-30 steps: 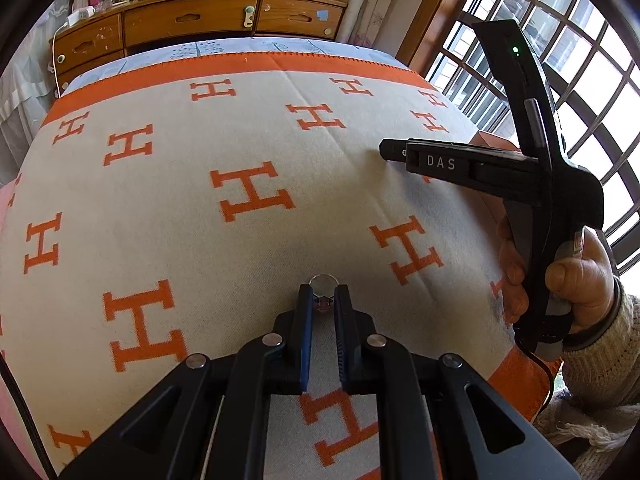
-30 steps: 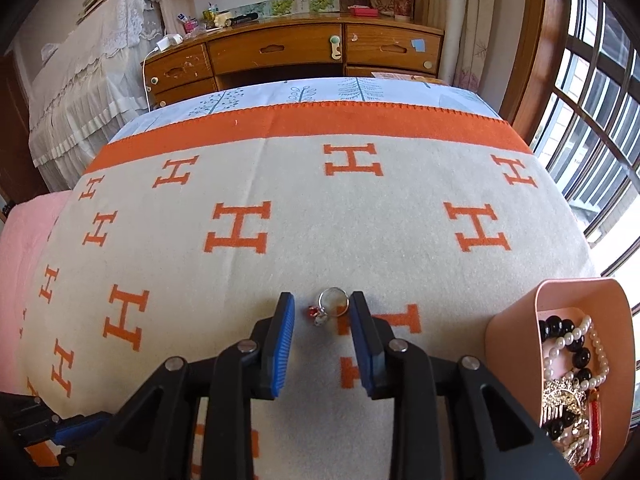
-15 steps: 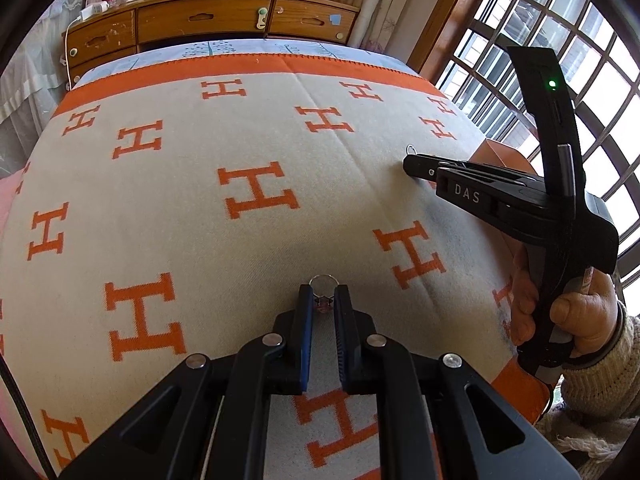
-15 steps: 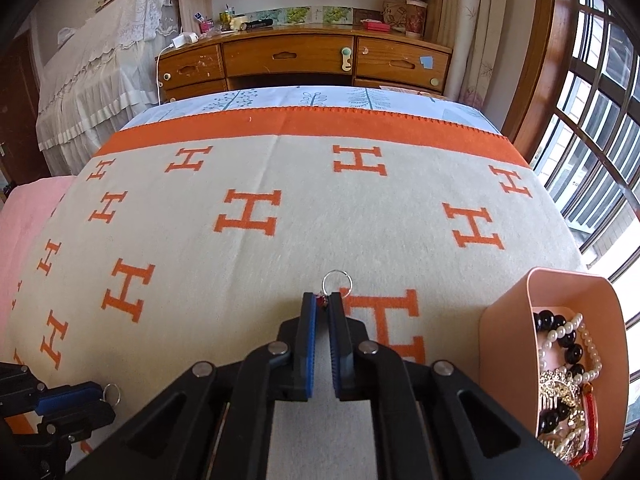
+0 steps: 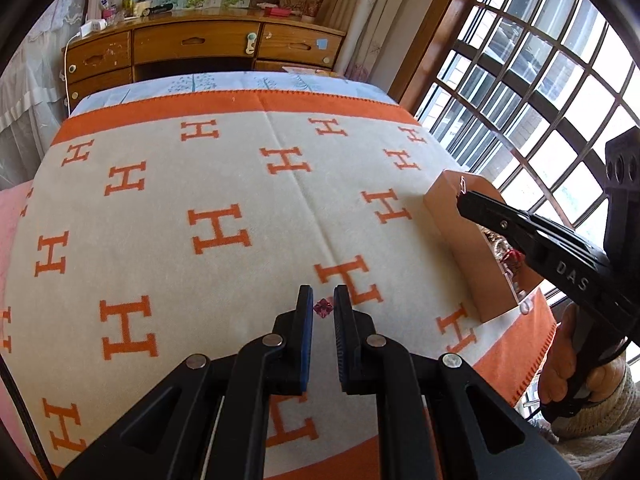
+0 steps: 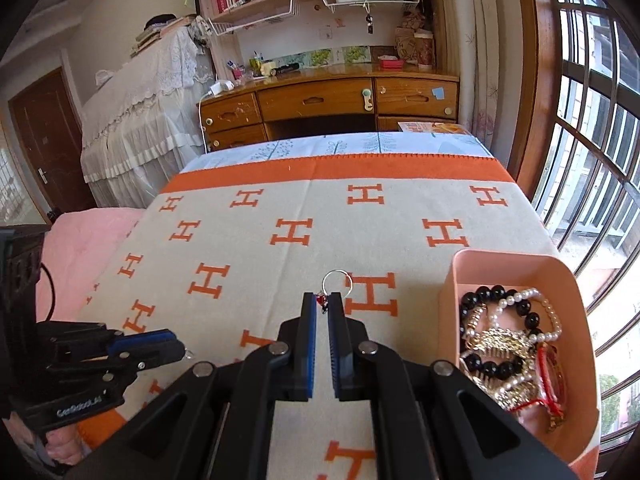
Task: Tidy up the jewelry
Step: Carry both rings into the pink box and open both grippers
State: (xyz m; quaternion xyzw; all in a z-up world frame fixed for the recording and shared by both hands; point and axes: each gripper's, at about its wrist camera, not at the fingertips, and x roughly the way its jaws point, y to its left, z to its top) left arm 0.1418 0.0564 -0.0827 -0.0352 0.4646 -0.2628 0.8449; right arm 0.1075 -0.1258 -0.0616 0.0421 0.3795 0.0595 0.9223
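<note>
Big orange letters cover the blanket (image 6: 304,248) on the bed, and a wooden desk (image 6: 332,100) stands behind it.

Your right gripper (image 6: 322,306) is squeezed tight on a silver ring (image 6: 337,278) with a tiny red charm — only the charm end is pinched, and the round loop sticks out past the tips. It hangs in the air, just left of the pink box (image 6: 452,280). That box already has black beads, pearls and gold things in it.

Your left gripper (image 5: 323,307) is nearly closed too. A small pink gem (image 5: 323,307) sits between its tips, and I think it holds the gem, but only just. It is above the blanket, well apart from the box.

Watch out! Each grip is tiny, so a quick swing could shake the ring loose. If you let go before you are over the box, the ring lands on the blanket — or rolls off the bed.
</note>
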